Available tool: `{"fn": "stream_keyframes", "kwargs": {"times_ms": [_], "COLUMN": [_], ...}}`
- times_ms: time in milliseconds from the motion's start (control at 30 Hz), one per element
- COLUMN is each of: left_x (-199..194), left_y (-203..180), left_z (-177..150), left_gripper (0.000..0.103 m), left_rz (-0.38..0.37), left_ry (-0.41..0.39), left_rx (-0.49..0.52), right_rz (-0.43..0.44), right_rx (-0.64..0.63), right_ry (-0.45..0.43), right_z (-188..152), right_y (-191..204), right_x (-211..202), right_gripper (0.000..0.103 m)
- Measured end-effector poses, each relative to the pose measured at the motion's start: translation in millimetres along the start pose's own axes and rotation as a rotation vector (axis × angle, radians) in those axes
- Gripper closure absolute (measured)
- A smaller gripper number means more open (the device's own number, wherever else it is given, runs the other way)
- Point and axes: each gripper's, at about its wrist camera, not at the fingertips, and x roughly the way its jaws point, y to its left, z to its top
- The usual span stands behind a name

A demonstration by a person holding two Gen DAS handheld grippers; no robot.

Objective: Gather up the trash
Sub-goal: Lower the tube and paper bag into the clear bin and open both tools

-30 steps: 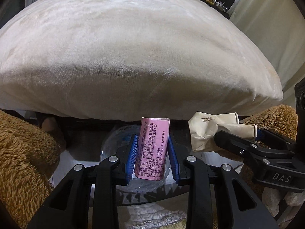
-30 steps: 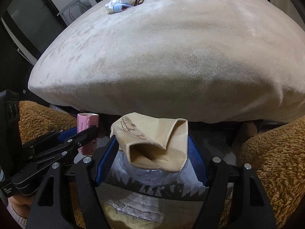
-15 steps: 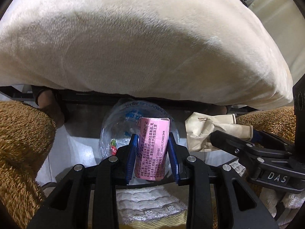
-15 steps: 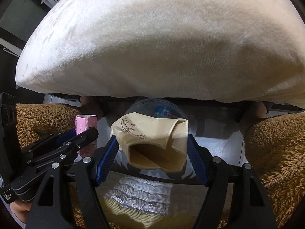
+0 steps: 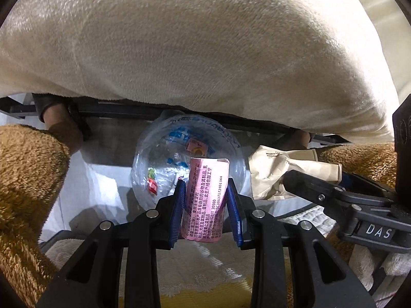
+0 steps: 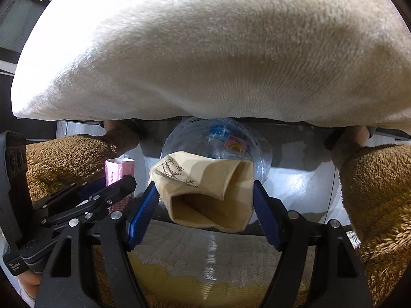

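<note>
Left gripper [image 5: 205, 192]: we see both blue pads pressed flat against the sides of a pink carton [image 5: 205, 197]; the carton stands upright between them, printed text facing the camera.
Right gripper [image 6: 204, 205]: its jaws have just been opening wider; a crumpled beige paper bag [image 6: 205, 190] sits between the pads, its left side at the left pad, while we see a thin gap at the right pad. We cannot tell whether the pads grip it firmly.
Paper bag: its open mouth faces the camera; we see nothing inside it.
Trash bin [image 5: 187, 161]: a round container lined with clear plastic, below and just beyond both grippers, partly under the hanging edge of the cream blanket [image 5: 195, 46].
Bin contents: we see small wrappers, blue, red and orange, at the bottom.
Surroundings: brown fleece sleeves [image 6: 372, 192] flank the bin on both sides; a pale mat [image 6: 205, 251] lies beneath the grippers.
</note>
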Motion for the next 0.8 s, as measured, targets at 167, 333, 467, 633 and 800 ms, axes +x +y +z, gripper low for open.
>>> {"fn": "stream_keyframes", "kwargs": {"times_ms": [167,333,467,633,800], "left_x": [-0.8,-4.3,-10.6,-18.0,-36.2], "left_y": [2.7,4.3,1.2,0.7,4.8], "left_z": [0.7,1.6,1.2,0.5,-3.1], "left_gripper": [0.047,0.047,0.047,0.047,0.047], "left_rz": [0.004,-0.001,-0.006,-0.031,-0.087], "left_ry": [0.007,-0.010,-0.037,-0.085,-0.159], "left_rx": [-0.024,-0.037,-0.034,-0.021,-0.019], "right_rz": [0.044,0.040,0.043,0.053,0.055], "right_rx": [0.025,0.044,0.048,0.039,0.002], "right_ry": [0.017,0.000,-0.022,-0.077,-0.151], "right_z": [3.7,3.0,1.0,-4.8,-17.1], "right_y": [-2.9,-3.4,-7.2,-10.6,-10.8], "right_x": [3.1,-1.6,-6.6,-22.4,-37.5], "right_gripper": [0.026,0.026,0.026,0.026,0.026]}}
